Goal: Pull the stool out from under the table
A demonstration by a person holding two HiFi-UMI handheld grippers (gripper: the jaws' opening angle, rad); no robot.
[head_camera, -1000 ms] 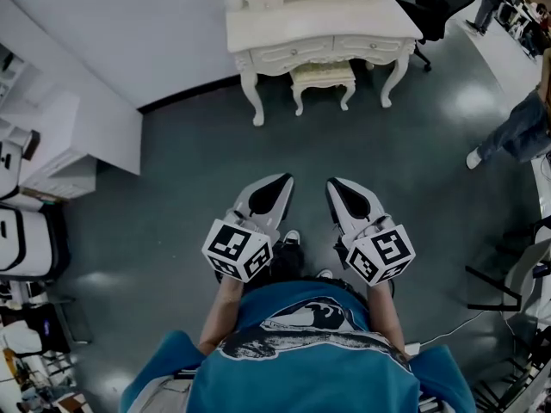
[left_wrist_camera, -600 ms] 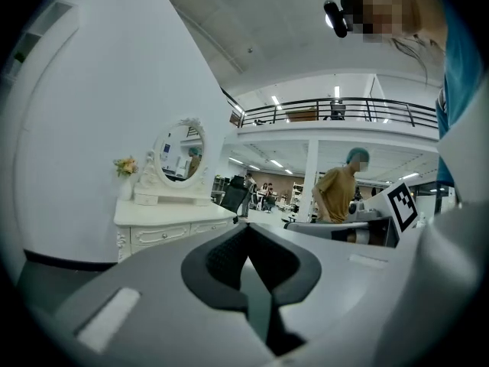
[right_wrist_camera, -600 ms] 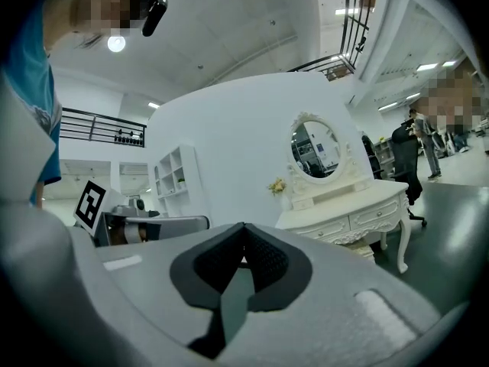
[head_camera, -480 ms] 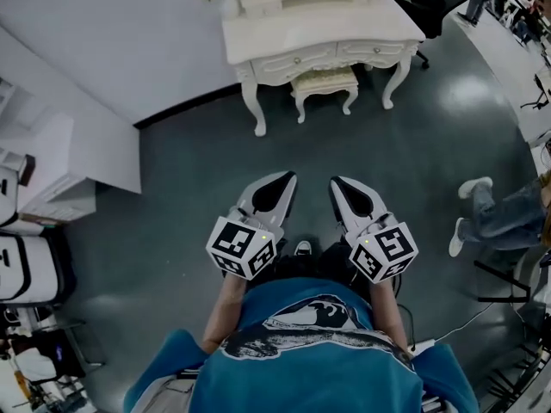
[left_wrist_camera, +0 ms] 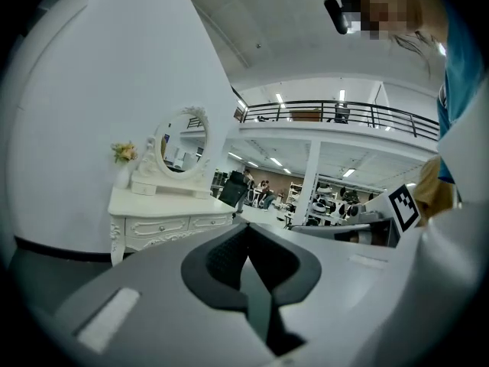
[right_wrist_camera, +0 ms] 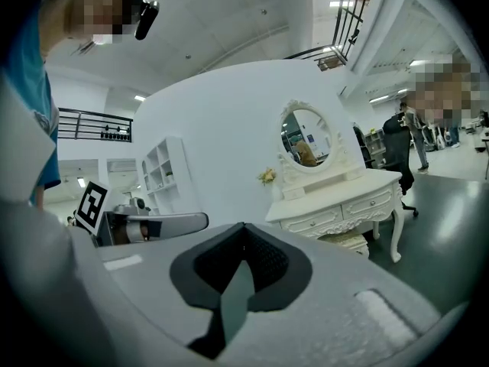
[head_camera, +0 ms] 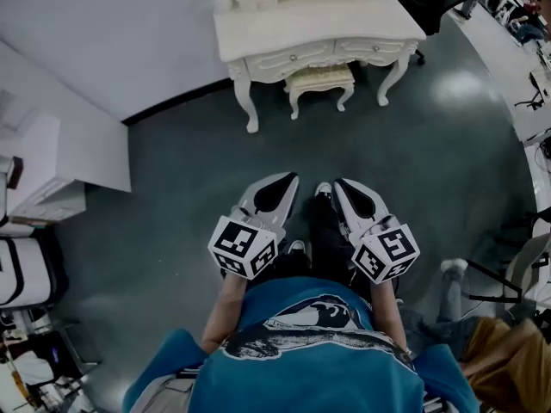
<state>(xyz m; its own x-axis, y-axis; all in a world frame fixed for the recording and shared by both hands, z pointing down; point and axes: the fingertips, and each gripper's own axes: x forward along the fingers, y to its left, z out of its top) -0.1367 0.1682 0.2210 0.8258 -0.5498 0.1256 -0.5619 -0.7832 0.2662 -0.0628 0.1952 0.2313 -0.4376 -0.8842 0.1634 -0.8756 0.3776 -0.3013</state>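
Your left gripper (head_camera: 285, 181) has its jaws pressed together with nothing between them. Your right gripper (head_camera: 341, 184) is the same, pressed together and empty. You hold both side by side in front of your chest, pointing toward the white dressing table (head_camera: 319, 26) and well short of it, with grey floor (head_camera: 189, 175) between. The stool (head_camera: 320, 79) stands tucked beneath the dressing table's drawers, in the gap between its front legs, with its cushioned top and curved legs showing. At the back of the dressing table's top stands an oval mirror (right_wrist_camera: 306, 135). Beside the mirror, at the table's left end as you face it, is a small bunch of flowers (left_wrist_camera: 124, 152). A black office chair (head_camera: 437, 2) stands just behind the table's right end.
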